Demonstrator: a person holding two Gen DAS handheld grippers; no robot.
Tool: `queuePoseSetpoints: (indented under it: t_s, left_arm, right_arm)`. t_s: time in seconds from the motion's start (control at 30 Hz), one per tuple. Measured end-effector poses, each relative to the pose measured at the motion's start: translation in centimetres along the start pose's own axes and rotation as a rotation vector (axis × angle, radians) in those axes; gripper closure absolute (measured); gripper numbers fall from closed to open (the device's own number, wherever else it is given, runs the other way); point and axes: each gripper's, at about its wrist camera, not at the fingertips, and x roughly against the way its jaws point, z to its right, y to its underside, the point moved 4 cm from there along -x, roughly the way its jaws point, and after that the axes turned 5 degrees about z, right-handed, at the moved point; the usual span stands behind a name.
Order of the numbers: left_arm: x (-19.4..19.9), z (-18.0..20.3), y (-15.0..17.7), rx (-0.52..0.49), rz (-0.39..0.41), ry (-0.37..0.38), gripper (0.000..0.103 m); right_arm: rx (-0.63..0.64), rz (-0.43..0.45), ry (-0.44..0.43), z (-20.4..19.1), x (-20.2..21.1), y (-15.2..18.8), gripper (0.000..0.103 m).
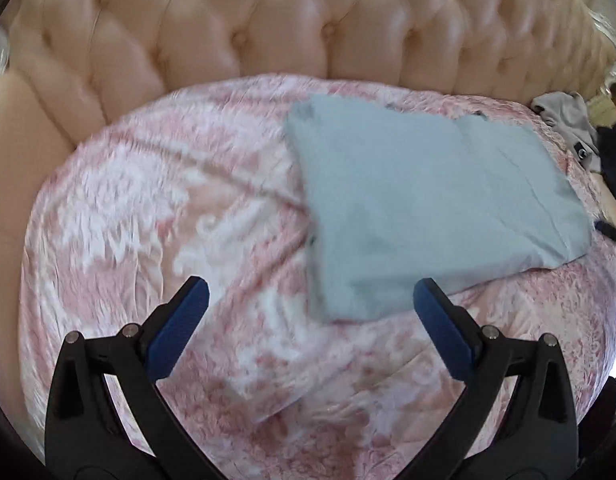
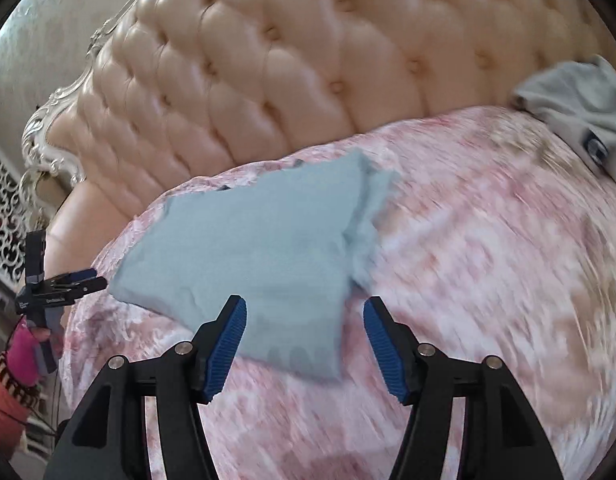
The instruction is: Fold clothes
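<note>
A folded light blue garment (image 1: 427, 208) lies flat on the pink patterned bedspread (image 1: 148, 208). My left gripper (image 1: 309, 298) hangs above the bedspread just short of the garment's near corner, jaws wide open with nothing between them. In the right wrist view the same garment (image 2: 260, 248) lies ahead of my right gripper (image 2: 306, 308). That gripper is open, its blue pads (image 2: 228, 344) clear of the cloth, hovering over the garment's near edge. My left gripper (image 2: 96, 276) shows at the far left of that view, by the garment's left corner.
A tufted beige headboard (image 1: 268, 32) runs along the back of the bed. A crumpled grey garment (image 2: 579, 104) lies at the back right beside dark clothing (image 1: 611, 148). A hand in a pink glove (image 2: 24, 348) holds the left gripper's handle.
</note>
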Motion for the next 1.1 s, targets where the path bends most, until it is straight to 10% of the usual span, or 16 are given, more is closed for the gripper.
queuePoseSetpoints:
  t_s: [0.4,0.47,0.53,0.6,0.7,0.9,1.1]
  left_arm:
    - [-2.8,2.5,0.7,-0.008,-0.075,0.057,0.001]
    - [-3.2,2.9,0.8,-0.023,-0.092,0.062,0.001]
    - [-3.1,3.2,0.8,-0.044,-0.095,0.068,0.011]
    - [-2.6,3.3,0.5,-0.053,-0.103,0.082,0.056]
    - [-2.0,3.0,-0.2,-0.049,-0.126,0.118,0.076]
    - [0.6,2.5,-1.1,-0.100,-0.091,0.108,0.078]
    - [1.1,1.1,0.3,-0.177,-0.109,-0.088,0.077]
  right_arm:
    - [0.025,-0.052,0.040,-1.4,-2.4,1.6,0.066]
    - [-0.009,-0.054,0.027,-0.8,-2.4,1.7,0.082]
    - [-0.026,-0.066,0.001,-0.8,-2.5,1.8,0.086]
    - [-0.015,-0.073,-0.010,-1.2,-2.6,1.6,0.088]
    - [-0.041,-0.057,-0.065,-1.8,-2.2,0.6,0.090]
    - [-0.038,-0.011,-0.114,-3.3,-0.7,-2.1,0.090]
    - [-0.013,-0.057,-0.040,-2.5,-1.2,-0.5,0.090]
